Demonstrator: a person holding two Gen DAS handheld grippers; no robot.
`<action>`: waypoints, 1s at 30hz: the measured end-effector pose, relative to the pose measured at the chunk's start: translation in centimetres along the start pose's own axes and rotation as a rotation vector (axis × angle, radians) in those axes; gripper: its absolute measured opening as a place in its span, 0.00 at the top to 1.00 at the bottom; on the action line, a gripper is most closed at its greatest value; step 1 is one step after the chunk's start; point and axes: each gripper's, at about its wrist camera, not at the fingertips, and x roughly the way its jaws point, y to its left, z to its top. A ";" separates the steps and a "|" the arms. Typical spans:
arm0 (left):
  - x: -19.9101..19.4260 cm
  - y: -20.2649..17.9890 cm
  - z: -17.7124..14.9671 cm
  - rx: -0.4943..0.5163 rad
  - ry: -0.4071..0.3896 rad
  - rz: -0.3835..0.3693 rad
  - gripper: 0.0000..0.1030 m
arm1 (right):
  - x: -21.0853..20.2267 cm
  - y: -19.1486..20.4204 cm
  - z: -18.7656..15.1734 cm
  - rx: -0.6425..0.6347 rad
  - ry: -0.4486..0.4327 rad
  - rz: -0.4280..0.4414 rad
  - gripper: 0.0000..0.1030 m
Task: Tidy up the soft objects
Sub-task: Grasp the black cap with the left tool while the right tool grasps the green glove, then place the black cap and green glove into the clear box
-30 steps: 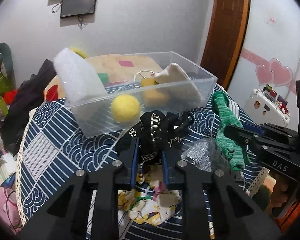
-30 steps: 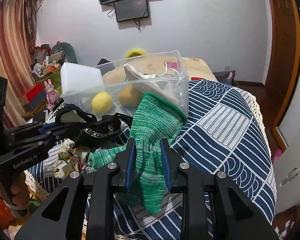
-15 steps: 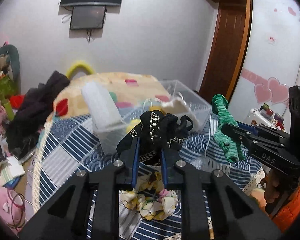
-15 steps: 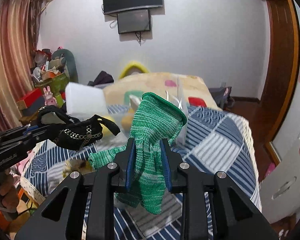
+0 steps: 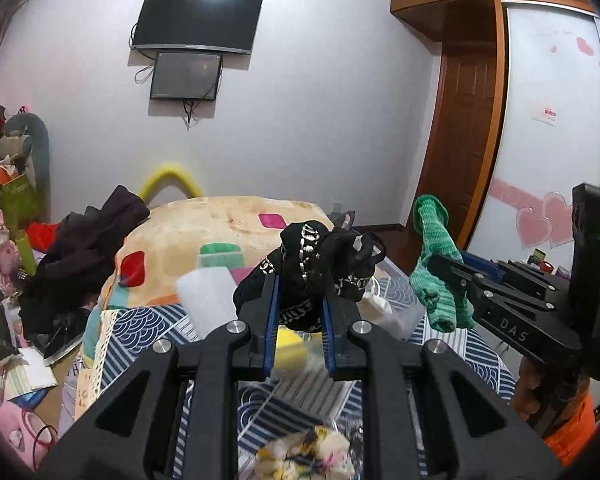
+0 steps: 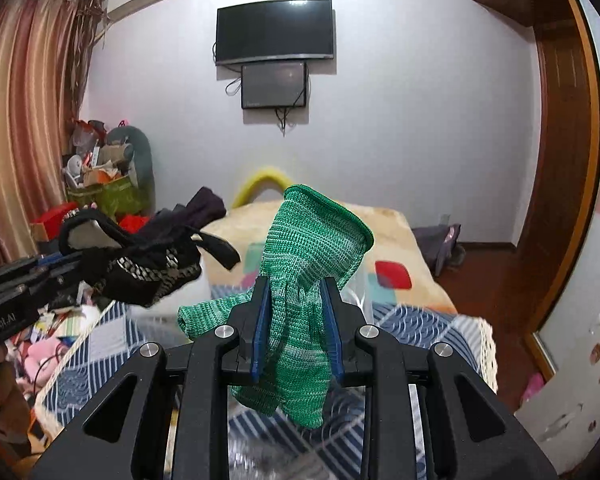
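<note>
My left gripper (image 5: 299, 308) is shut on a black fabric piece with white print (image 5: 312, 264) and holds it high above the bed. My right gripper (image 6: 296, 312) is shut on a green knitted glove (image 6: 308, 276), also raised. In the left wrist view the green glove (image 5: 436, 276) hangs at the right. In the right wrist view the black fabric (image 6: 148, 264) hangs at the left. The clear plastic bin (image 5: 404, 312) lies below, mostly hidden, with a white foam block (image 5: 208, 300) and a yellow ball (image 5: 290, 344) in it.
A blue-and-white patterned cover (image 5: 148, 328) spreads over the bed. A floral cloth (image 5: 308, 454) lies near its front edge. A beige blanket (image 5: 228, 228) and dark clothes (image 5: 84, 256) lie behind. A wooden door (image 6: 560, 184) stands at the right.
Both grippers have risen well above the bed with their items still held. The bin has dropped low in both views and is now mostly hidden behind the grippers.
</note>
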 end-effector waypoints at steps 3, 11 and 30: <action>1.7 0.1 0.3 0.000 0.009 0.016 0.82 | 1.0 0.2 0.8 0.001 -0.012 -0.005 0.78; 6.3 0.7 0.0 -0.017 0.068 0.033 0.82 | 4.2 0.6 0.5 -0.008 0.044 0.008 0.78; 10.2 0.5 -2.6 0.010 0.201 0.053 0.73 | 8.5 1.5 -1.6 -0.074 0.249 0.063 0.77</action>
